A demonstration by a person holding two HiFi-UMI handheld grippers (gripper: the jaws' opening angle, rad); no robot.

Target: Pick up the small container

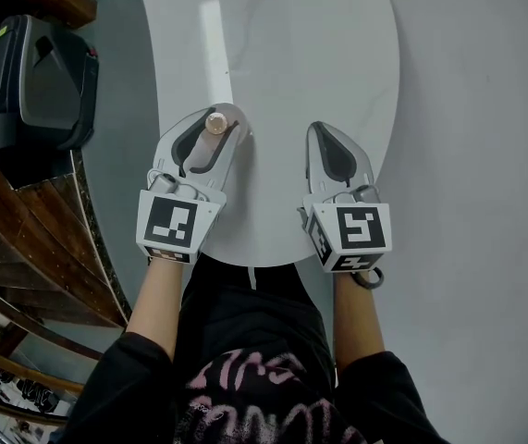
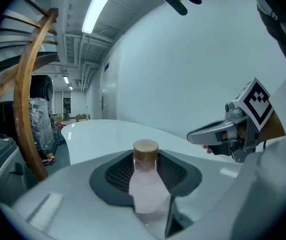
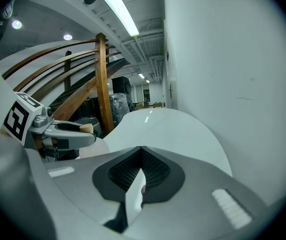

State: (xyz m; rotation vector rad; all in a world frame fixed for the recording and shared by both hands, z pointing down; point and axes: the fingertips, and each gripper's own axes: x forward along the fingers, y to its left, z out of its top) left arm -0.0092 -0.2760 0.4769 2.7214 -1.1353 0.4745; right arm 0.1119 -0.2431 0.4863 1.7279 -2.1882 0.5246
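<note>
The small container (image 1: 214, 123) is a pale pink translucent bottle with a tan round cap. My left gripper (image 1: 210, 129) is shut on it over the left part of the white oval table (image 1: 282, 54). In the left gripper view the container (image 2: 145, 189) stands upright between the dark pads, cap on top. Whether its base touches the table is hidden. My right gripper (image 1: 326, 137) hovers beside it to the right, shut and empty. In the right gripper view the right gripper's (image 3: 141, 170) pads meet with nothing between them, and the left gripper (image 3: 65, 134) shows at the left.
A black case (image 1: 34, 81) sits on the floor left of the table, beside curved wooden rails (image 1: 23, 239). Grey floor (image 1: 485, 109) lies to the right. The table's near edge (image 1: 254, 259) is just in front of my body.
</note>
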